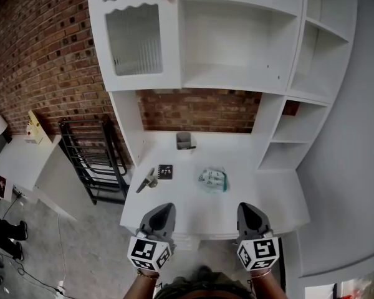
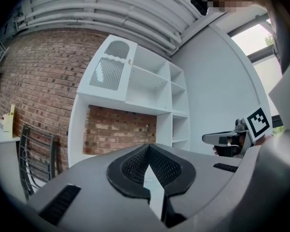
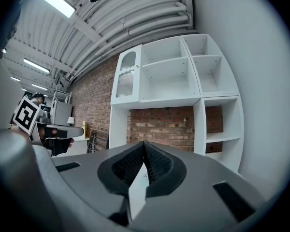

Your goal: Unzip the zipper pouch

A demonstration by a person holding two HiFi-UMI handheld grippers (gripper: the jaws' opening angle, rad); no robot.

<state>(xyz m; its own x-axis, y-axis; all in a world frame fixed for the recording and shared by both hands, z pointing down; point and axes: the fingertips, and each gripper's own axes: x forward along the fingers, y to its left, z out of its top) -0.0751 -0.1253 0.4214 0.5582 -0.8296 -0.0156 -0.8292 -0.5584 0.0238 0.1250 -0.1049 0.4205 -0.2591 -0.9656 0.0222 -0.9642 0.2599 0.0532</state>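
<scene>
The zipper pouch [image 1: 213, 179], clear with greenish print, lies flat near the middle of the white desk [image 1: 280, 198]. My left gripper [image 1: 164, 209] is held level at the desk's front edge, short of the pouch and to its left, with its jaws shut and empty. My right gripper [image 1: 247, 208] sits level at the same edge, to the pouch's right, also shut on nothing. In the left gripper view the dark pads [image 2: 135, 166] meet in a closed point. The right gripper view shows its pads [image 3: 157, 163] closed the same way. Neither gripper view shows the pouch.
A small black square object [image 1: 165, 171] and a grey tool [image 1: 147, 180] lie left of the pouch. A small grey holder [image 1: 186, 141] stands at the back by the brick wall. White shelves [image 1: 237, 42] rise above the desk. A black rack [image 1: 90, 157] stands left.
</scene>
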